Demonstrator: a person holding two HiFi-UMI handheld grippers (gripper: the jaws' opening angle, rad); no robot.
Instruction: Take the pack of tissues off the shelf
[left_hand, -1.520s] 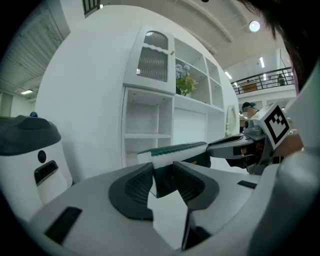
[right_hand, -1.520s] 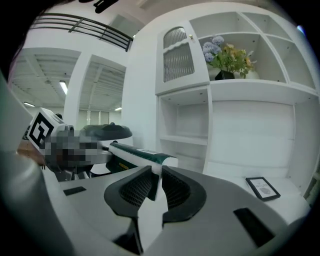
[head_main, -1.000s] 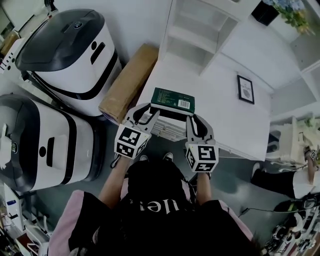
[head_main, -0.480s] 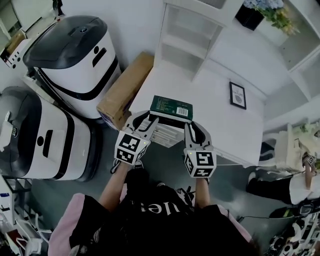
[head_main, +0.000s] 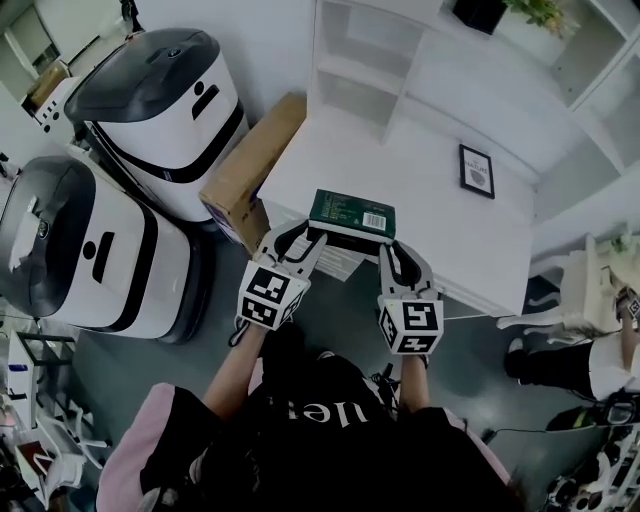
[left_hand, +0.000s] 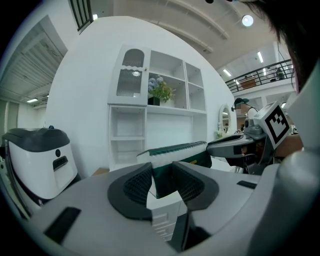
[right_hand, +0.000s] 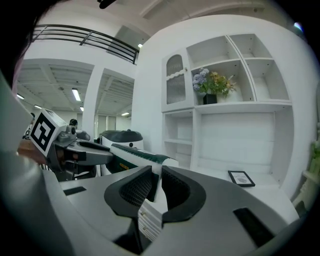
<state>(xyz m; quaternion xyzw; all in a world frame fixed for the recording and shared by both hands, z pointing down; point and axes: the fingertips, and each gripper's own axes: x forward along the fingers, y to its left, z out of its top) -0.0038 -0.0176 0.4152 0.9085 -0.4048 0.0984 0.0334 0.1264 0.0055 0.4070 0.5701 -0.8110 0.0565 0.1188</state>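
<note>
1. Head view: the pack of tissues (head_main: 352, 210) lies crosswise in front of me. Its long axis runs left to right, over the near edge of the white desk (head_main: 430, 200).
2. It is already clear of the shelf (head_main: 355, 60), which stands at the far side of the desk, well apart from the pack. I cannot tell whether the pack's underside touches the desk top.
3. The left claw (head_main: 303, 240) sits at the pack's left short end and the right claw (head_main: 393, 258) at its right short end. The pack spans the gap between them, and neither is nearer than the other.
4. Left gripper view: the jaws stand fairly wide and are clamped on the green end of the pack. The rest of the pack stretches away to the right, toward the other claw.
5. Right gripper view: the jaws are almost together, pinching what looks like a thin white seam or flap at the pack's end. The green body runs off to the left.
6. The relation that matters, as I judge it, is that the pack is a bridge along one line between both claws, lying just ahead of their tips.
7. Whatever comes next, I would move both claws together at an unchanged spacing and pull back toward me, square to the long axis.
8. The right hold looks the weaker one, so any twist or spreading would likely slip there first.
</note>
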